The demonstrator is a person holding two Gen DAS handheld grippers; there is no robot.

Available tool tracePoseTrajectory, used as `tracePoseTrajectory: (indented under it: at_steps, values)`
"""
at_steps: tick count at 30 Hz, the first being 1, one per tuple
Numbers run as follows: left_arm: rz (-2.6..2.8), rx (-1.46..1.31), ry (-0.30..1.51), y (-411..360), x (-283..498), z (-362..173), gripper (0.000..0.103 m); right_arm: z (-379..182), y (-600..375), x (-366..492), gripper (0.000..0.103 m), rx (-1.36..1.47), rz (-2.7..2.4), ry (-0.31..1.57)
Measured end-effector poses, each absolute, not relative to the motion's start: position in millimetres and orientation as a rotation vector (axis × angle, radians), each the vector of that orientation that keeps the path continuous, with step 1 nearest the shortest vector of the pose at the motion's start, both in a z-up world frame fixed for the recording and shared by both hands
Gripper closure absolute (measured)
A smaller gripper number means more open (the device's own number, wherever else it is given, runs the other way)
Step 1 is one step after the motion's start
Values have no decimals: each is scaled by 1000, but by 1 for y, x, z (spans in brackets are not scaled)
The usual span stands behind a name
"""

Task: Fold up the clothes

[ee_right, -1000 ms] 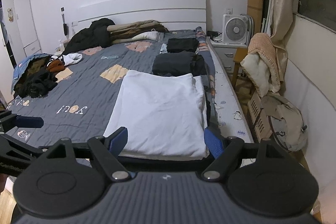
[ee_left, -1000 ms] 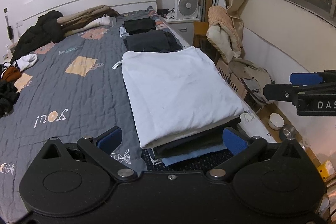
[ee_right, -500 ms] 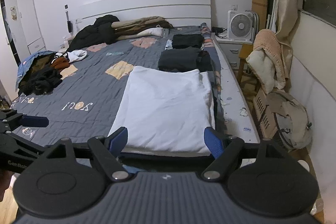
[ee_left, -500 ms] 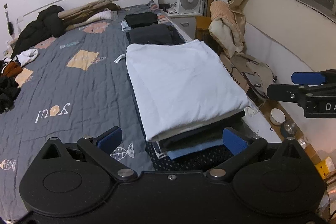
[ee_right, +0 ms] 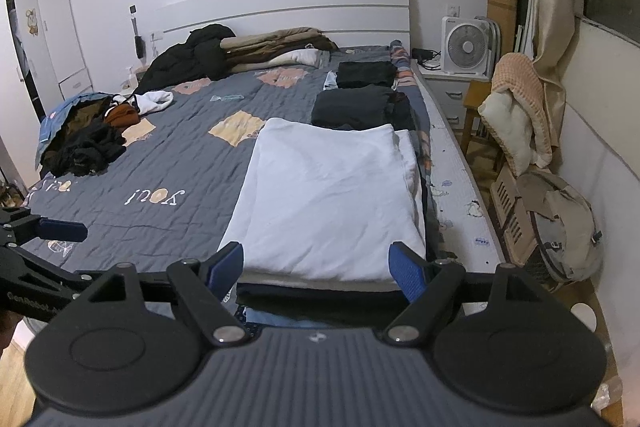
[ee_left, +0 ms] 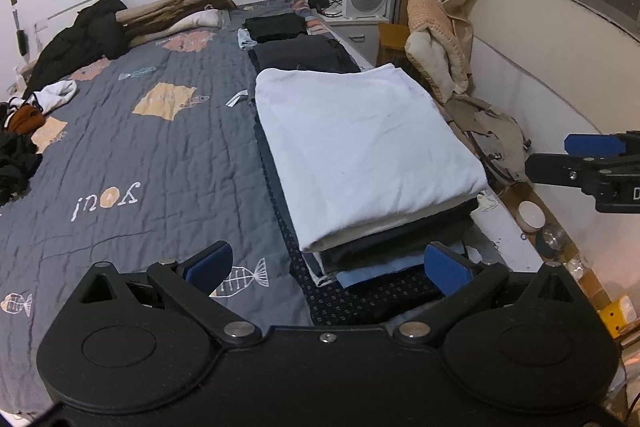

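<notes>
A folded white garment (ee_left: 360, 151) (ee_right: 332, 195) tops a stack of folded dark and blue clothes (ee_left: 384, 251) at the near right part of the bed. My left gripper (ee_left: 326, 263) hovers open just short of the stack's near edge, nothing between its blue pads. My right gripper (ee_right: 316, 265) is open too, its pads standing either side of the stack's near end without touching it. Each gripper shows at the edge of the other's view: the right one (ee_left: 592, 163), the left one (ee_right: 44, 231). A heap of unfolded clothes (ee_right: 80, 139) lies at the bed's left side.
Two more folded dark piles (ee_right: 362, 105) (ee_right: 366, 73) sit behind the stack. Coats and bedding (ee_right: 240, 51) lie by the headboard. The grey quilt (ee_left: 152, 163) lies bare in the middle. Right of the bed: a fan (ee_right: 466, 47), a draped chair (ee_right: 516, 111), a backpack (ee_right: 568, 223).
The left wrist view has slid a little left and back, so the stack sits further right between the pads. The right gripper has barely moved. Both stay open.
</notes>
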State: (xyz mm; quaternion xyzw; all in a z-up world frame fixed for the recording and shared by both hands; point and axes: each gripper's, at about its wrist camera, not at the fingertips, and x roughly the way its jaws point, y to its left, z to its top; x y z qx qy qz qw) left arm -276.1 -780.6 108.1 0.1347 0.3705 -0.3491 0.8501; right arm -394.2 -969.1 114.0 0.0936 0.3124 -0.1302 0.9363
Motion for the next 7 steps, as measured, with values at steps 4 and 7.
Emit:
tracePoseTrajectory:
  at_steps: [4,7]
  values:
    - [-749,286,770,-782,-279,108,0,115,-970,-396,24,191,-266,638]
    - [-747,255,763,-779,-280,108,0,116,-970,-397,24,192,-266,637]
